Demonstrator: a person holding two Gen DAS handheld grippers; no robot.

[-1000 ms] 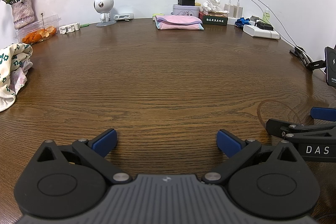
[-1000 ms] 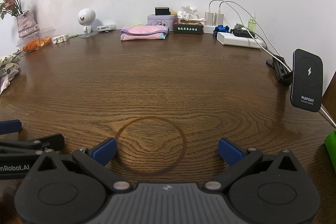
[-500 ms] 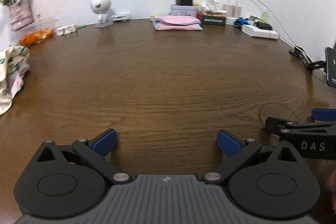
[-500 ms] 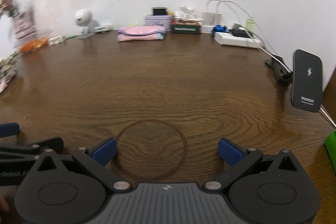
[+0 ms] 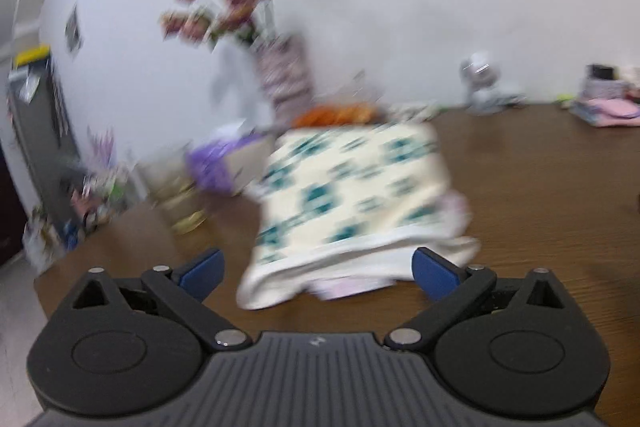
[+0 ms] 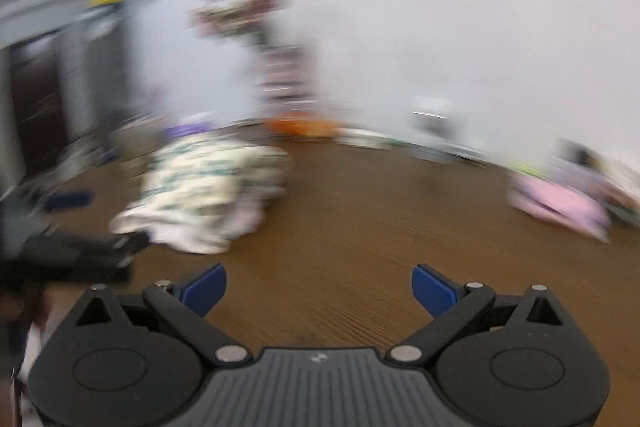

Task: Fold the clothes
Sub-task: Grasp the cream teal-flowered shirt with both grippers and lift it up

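Note:
A cream garment with teal flower prints (image 5: 352, 195) lies bunched on the brown wooden table (image 5: 552, 211), with pale pink cloth showing under its near edge. My left gripper (image 5: 318, 273) is open right in front of that edge, its blue fingertips (image 5: 202, 273) either side of it. In the right wrist view the same garment (image 6: 204, 187) lies to the left, and the left gripper (image 6: 80, 251) shows as a dark shape beside it. My right gripper (image 6: 320, 289) is open over bare wood. A folded pink garment (image 6: 560, 203) rests at the far right. Both views are blurred.
A vase of dried pink flowers (image 5: 280, 75), a box of orange fruit (image 5: 336, 113) and a purple-topped box (image 5: 224, 163) stand behind the printed garment. A small white figure (image 5: 480, 79) stands by the wall. The table's left edge (image 5: 80, 259) is close.
Both grippers have swung sharply to the left, so the printed garment now fills the left wrist view. Both stay open and hold nothing.

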